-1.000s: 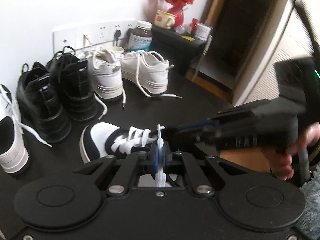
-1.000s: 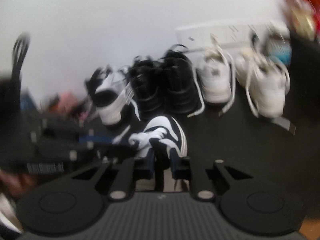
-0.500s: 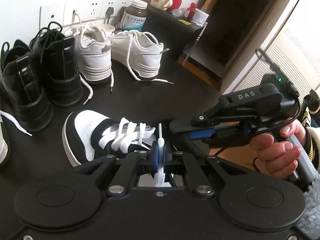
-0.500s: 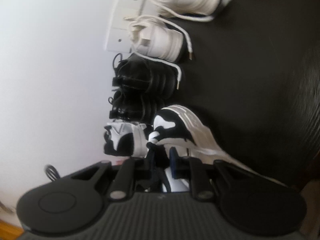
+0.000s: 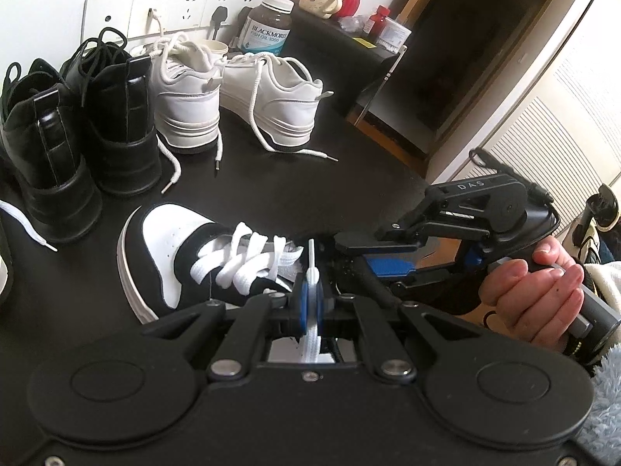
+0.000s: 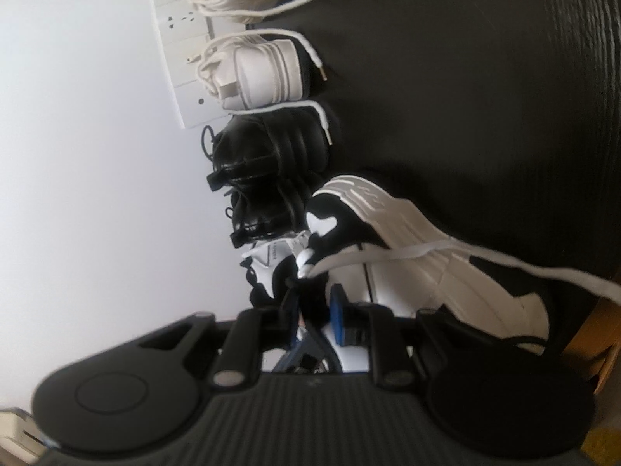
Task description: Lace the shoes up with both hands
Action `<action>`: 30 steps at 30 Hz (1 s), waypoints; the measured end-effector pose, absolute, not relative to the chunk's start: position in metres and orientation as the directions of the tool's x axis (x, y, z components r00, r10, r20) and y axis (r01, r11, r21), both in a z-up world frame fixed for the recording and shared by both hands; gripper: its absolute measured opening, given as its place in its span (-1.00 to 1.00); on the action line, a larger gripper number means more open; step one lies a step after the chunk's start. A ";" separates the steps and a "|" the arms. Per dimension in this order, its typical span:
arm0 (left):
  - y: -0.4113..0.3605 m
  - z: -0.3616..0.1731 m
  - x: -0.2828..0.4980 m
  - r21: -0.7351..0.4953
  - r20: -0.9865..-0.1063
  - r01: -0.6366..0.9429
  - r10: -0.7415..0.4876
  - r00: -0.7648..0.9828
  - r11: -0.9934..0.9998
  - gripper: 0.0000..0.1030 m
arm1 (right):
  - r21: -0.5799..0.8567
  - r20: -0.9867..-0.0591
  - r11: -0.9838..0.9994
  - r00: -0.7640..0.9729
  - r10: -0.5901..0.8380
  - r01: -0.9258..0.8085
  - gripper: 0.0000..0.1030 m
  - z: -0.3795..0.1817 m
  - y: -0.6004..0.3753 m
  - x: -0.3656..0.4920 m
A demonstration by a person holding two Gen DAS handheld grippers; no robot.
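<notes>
A dark surface (image 5: 349,194) is seen, and on it the black-and-white shoe (image 5: 167,264) is placed just before both claws. The left claw (image 5: 310,303) is closed on the white lace (image 5: 310,272). The right claw (image 6: 314,310) is narrowly parted at the shoe's collar; whether it grips cannot be told.

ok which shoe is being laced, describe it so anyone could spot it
On the dark table, a row of shoes lines the white wall. The one being laced lies alone in front of that row. It alone is black and white, with wide flat white laces.
</notes>
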State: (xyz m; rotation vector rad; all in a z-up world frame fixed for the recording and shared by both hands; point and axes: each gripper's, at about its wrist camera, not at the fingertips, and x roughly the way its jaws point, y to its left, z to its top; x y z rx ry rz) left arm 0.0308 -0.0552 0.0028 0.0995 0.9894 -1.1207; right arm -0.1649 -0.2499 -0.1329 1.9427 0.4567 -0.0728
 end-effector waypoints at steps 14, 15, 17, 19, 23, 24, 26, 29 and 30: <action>-0.056 0.000 0.033 -0.400 -0.713 0.784 -0.698 0.059 0.475 -0.92 | 0.914 -0.315 -0.176 0.912 0.262 0.366 -0.60 -0.111 -0.259 -0.172; -0.056 0.000 0.033 -0.402 -0.714 0.783 -0.698 0.057 0.474 -0.92 | 0.922 -0.347 -0.086 0.904 0.250 0.378 -0.60 -0.100 -0.259 -0.171; -0.057 0.000 0.034 -0.406 -0.715 0.781 -0.697 0.053 0.475 -0.92 | 0.903 -0.425 0.166 0.879 0.218 0.395 -0.59 -0.068 -0.255 -0.165; -0.057 0.000 0.035 -0.408 -0.715 0.780 -0.697 0.050 0.474 -0.92 | 0.829 -0.487 0.407 0.854 0.184 0.385 -0.59 -0.038 -0.245 -0.157; -0.058 -0.001 0.037 -0.408 -0.717 0.780 -0.695 0.047 0.474 -0.92 | 0.558 -0.578 0.774 0.810 0.103 0.300 -0.58 0.002 -0.204 -0.139; -0.058 -0.001 0.037 -0.408 -0.718 0.780 -0.694 0.047 0.474 -0.92 | 0.513 -0.594 0.807 0.800 0.088 0.293 -0.58 0.004 -0.197 -0.136; -0.059 -0.003 0.037 -0.407 -0.720 0.780 -0.693 0.047 0.475 -0.92 | 0.454 -0.620 0.839 0.782 0.058 0.299 -0.58 0.002 -0.189 -0.133; -0.060 -0.003 0.036 -0.401 -0.719 0.783 -0.693 0.053 0.476 -0.92 | 0.434 -0.638 0.842 0.769 0.037 0.319 -0.80 -0.004 -0.185 -0.132; -0.060 -0.003 0.035 -0.397 -0.719 0.785 -0.693 0.055 0.475 -0.92 | 0.509 -0.620 0.791 0.782 0.062 0.341 -0.79 -0.009 -0.194 -0.136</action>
